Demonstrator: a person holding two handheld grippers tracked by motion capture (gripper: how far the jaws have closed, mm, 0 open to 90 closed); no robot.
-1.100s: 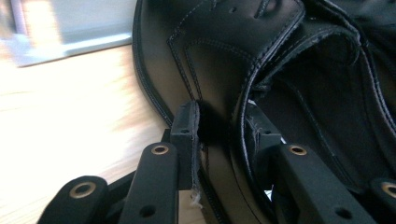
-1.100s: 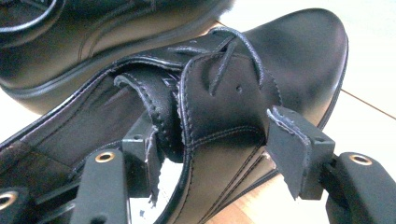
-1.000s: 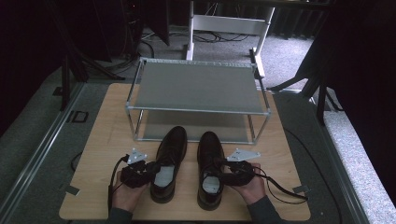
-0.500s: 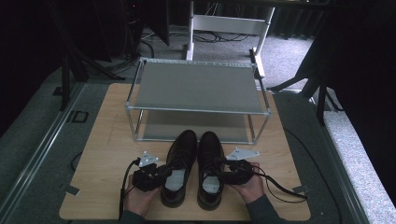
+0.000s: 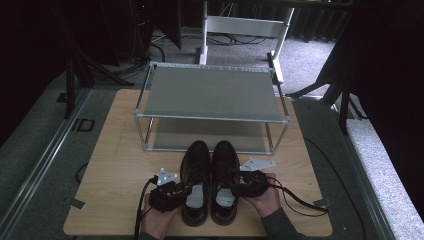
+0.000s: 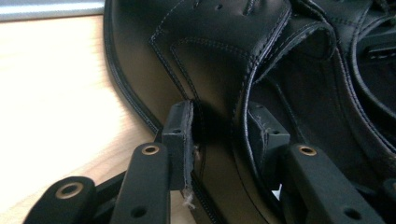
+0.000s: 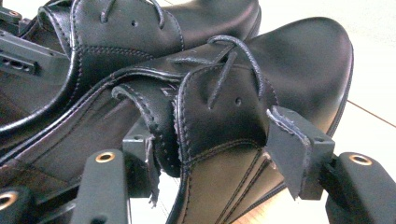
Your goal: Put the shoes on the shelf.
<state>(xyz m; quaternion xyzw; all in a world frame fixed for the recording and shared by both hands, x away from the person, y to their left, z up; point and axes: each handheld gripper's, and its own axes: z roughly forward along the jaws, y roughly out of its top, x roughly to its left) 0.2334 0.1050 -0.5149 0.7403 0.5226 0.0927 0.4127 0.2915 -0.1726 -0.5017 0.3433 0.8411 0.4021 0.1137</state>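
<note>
Left shoe [image 5: 195, 182] now drawn in tight beside right shoe [image 5: 224, 180], sides touching, where a second ago a clear strip of desk [image 5: 115, 165] lay between them; pair now squared up, toes pointing at the shoe rack [image 5: 212, 92], just in front of its lower shelf and not yet on it. Left hand-held gripper [image 5: 172, 194] moved inward with its shoe, away from the rack's left leg line and toward its middle. Seen from the left gripper view, jaws straddling the outer side wall of the left shoe, one pad [image 6: 180, 135] outside the leather, the other [image 6: 266, 133] inside the opening, set narrow on the wall and apparently gripping it. Right hand-held gripper [image 5: 247, 187] likewise across the collar of the right shoe, inner pad [image 7: 140, 158] tucked inside, outer pad [image 7: 292, 154] standing slightly off the leather, so a firm hold cannot be confirmed. Probable meaning: pairing done, both shoes ready for lifting or sliding forward onto the rack together.
</note>
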